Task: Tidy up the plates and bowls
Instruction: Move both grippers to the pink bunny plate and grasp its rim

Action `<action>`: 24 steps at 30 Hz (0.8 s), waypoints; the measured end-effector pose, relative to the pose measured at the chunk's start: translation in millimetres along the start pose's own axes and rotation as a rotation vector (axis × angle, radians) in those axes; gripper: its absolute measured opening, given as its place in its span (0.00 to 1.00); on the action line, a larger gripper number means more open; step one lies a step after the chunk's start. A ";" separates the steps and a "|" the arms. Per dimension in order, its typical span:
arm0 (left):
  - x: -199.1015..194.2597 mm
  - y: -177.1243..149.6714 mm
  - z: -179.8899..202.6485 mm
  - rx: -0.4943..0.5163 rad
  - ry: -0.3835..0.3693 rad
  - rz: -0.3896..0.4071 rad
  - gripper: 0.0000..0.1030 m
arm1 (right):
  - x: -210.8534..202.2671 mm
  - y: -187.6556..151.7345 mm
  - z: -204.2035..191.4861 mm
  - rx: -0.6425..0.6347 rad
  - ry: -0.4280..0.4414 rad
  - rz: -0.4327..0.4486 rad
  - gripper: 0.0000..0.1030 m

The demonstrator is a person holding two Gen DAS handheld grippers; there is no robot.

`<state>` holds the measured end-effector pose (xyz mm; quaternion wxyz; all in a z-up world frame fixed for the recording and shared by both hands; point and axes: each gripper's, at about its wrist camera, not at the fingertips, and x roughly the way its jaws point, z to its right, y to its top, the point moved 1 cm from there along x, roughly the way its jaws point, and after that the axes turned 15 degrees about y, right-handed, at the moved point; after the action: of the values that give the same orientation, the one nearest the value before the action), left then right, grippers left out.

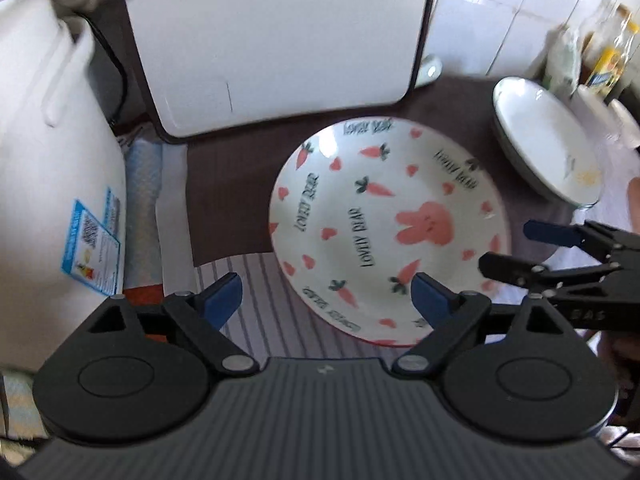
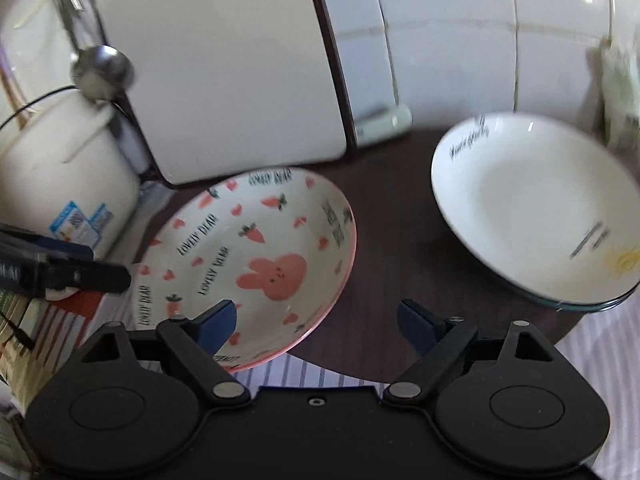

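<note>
A white plate with pink rabbit and carrot prints point(image 1: 384, 224) lies on the dark round table; it also shows in the right wrist view point(image 2: 256, 264). A plain white plate with a dark rim point(image 1: 548, 144) sits to its right, also seen in the right wrist view point(image 2: 532, 208). My left gripper point(image 1: 326, 300) is open and empty just before the rabbit plate's near rim. My right gripper point(image 2: 316, 324) is open and empty above the table between the two plates; it shows in the left wrist view point(image 1: 508, 248) at the right.
A white rice cooker point(image 1: 48, 184) stands at the left and a white appliance point(image 1: 276, 40) at the back. Bottles point(image 1: 608, 52) stand at the back right. A striped cloth point(image 1: 256, 300) lies under the near edge. A ladle point(image 2: 100, 68) hangs at the left.
</note>
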<state>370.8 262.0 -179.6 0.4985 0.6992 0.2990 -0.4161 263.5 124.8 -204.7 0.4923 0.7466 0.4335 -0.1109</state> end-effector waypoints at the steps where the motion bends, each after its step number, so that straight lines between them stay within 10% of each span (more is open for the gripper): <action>1: 8.3 2.4 -1.8 -0.011 -0.002 -0.012 0.87 | 4.5 0.0 2.2 0.015 0.009 -0.003 0.84; 6: 35.2 11.9 -11.8 -0.087 -0.032 -0.066 0.81 | 13.7 2.3 9.4 0.096 0.043 0.012 0.80; 10: 49.7 13.0 -14.3 -0.125 -0.026 -0.106 0.58 | 22.9 7.4 15.3 0.151 0.077 0.012 0.62; 24: 58.2 11.1 -13.9 -0.219 -0.059 -0.173 0.25 | 30.4 3.9 38.1 0.260 0.068 0.054 0.15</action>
<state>411.7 271.7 -223.6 0.5429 0.5996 0.3870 -0.4427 294.6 109.0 -238.9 0.3790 0.8189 0.4118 -0.1275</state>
